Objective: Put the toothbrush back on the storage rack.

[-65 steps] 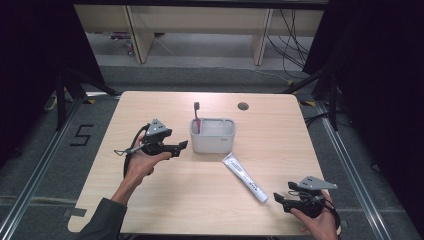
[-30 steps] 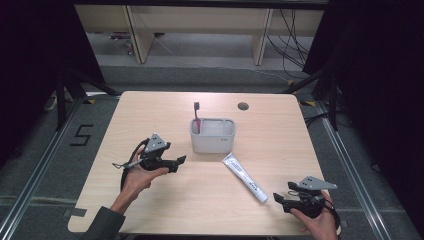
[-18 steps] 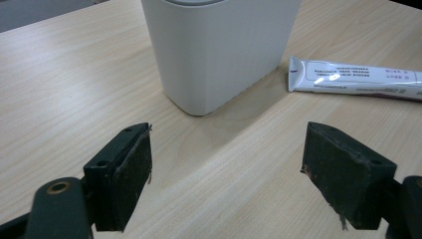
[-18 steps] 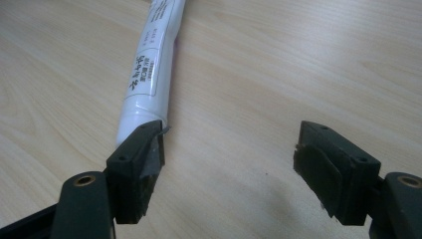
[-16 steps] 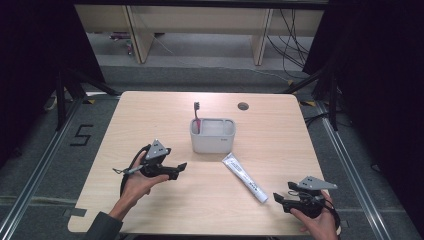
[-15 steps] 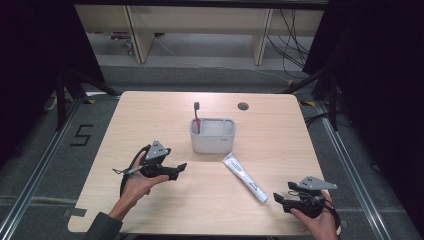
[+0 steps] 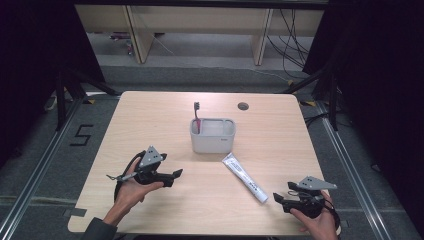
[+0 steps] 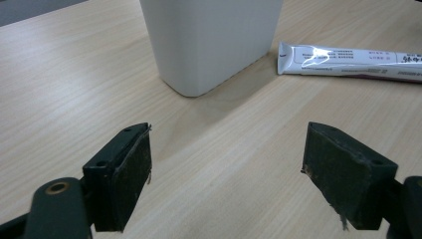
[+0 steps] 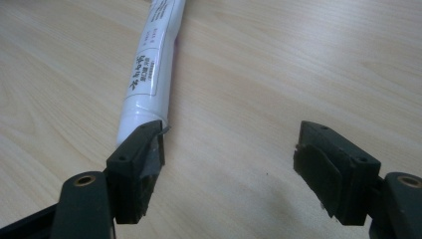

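From my station the table (image 7: 150, 115) reads as pale wood-grain laminate, smooth with a soft sheen. On it the white holder (image 7: 212, 136) looks like matt moulded plastic, plain and even on its walls. Just beside the holder, the toothpaste tube (image 7: 245, 177) is glossy white plastic film that catches highlights, with a printed label. The toothbrush (image 7: 197, 116) standing in the holder has a dark red plastic handle. My left gripper (image 8: 226, 177) carries matt black plastic jaws with scuffed, slightly frayed rubbery pads; my right gripper (image 9: 229, 174) matches, dull black, worn at the pad edges.
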`<state>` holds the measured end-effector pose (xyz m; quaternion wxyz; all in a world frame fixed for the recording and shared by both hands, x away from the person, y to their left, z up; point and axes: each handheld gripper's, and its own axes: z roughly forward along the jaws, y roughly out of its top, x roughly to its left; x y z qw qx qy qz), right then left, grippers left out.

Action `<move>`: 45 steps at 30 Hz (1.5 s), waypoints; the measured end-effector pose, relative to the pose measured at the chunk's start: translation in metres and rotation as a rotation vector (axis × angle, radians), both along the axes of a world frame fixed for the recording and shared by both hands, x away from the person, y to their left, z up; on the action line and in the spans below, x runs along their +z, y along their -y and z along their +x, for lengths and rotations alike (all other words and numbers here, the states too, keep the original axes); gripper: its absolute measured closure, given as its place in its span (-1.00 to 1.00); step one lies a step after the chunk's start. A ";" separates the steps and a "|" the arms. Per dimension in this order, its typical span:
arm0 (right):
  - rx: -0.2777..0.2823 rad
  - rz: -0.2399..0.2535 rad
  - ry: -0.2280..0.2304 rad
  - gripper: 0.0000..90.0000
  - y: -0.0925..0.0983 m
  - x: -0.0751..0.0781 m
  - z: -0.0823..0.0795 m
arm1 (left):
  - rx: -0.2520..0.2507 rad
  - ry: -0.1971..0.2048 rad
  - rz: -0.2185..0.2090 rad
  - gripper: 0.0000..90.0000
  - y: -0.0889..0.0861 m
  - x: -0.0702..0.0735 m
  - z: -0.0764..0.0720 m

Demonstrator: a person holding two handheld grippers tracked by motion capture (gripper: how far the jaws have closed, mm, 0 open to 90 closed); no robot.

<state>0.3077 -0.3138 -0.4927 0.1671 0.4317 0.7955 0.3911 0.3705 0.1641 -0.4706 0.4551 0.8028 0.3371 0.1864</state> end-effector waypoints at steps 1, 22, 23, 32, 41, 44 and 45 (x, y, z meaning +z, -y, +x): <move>-0.002 0.000 -0.003 -0.37 0.000 0.000 0.000 | 0.001 -0.003 0.002 -0.58 -0.001 0.000 -0.002; -0.005 0.016 -0.014 -0.37 0.001 -0.001 0.000 | -0.025 -0.013 0.014 -0.60 -0.015 -0.012 -0.032; -0.004 0.017 -0.016 -0.37 0.001 -0.001 0.000 | -0.031 -0.012 0.012 -0.61 -0.016 -0.013 -0.033; -0.003 0.004 -0.002 -0.37 0.003 -0.001 -0.001 | -0.027 -0.013 0.021 -0.64 -0.018 -0.019 -0.046; 0.000 0.003 0.002 -0.37 0.004 -0.002 -0.002 | -0.029 -0.010 0.020 -0.65 -0.025 -0.021 -0.058; -0.022 0.026 -0.028 -0.37 0.002 -0.001 -0.004 | -0.017 -0.004 0.007 -0.65 -0.026 -0.023 -0.061; -0.025 0.031 -0.034 -0.37 0.002 -0.001 -0.005 | -0.021 -0.007 0.020 -0.65 -0.028 -0.023 -0.062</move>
